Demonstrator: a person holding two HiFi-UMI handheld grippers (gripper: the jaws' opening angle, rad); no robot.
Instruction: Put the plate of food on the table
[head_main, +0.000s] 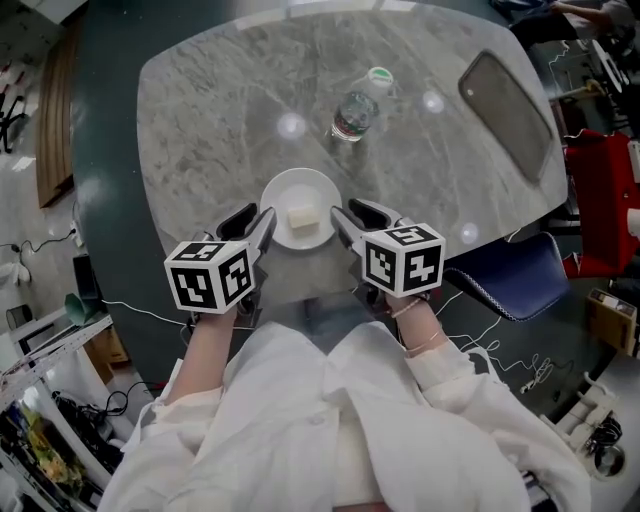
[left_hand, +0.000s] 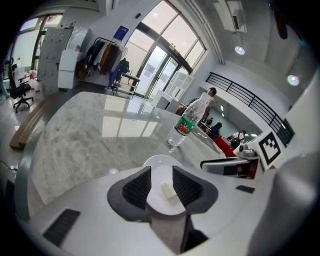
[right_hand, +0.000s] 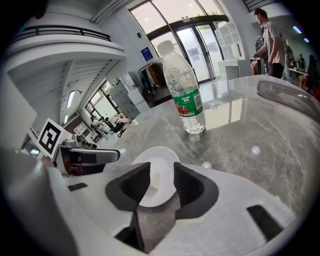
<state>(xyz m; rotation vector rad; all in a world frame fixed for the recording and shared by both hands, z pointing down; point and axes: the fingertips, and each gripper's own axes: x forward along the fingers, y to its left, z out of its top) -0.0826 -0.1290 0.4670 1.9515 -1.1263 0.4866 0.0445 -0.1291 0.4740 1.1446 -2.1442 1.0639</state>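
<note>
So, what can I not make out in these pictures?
Food: pale block, too small in every view to identify.
Plate: sides hidden behind the left gripper and right gripper in their own views.
Bottle: label print too blurred, any view.
Dark flat thing, head view: unidentifiable.

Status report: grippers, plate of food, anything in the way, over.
Left gripper open, right gripper open, both empty. Plate of food on table. Bottle behind, not blocking.
</note>
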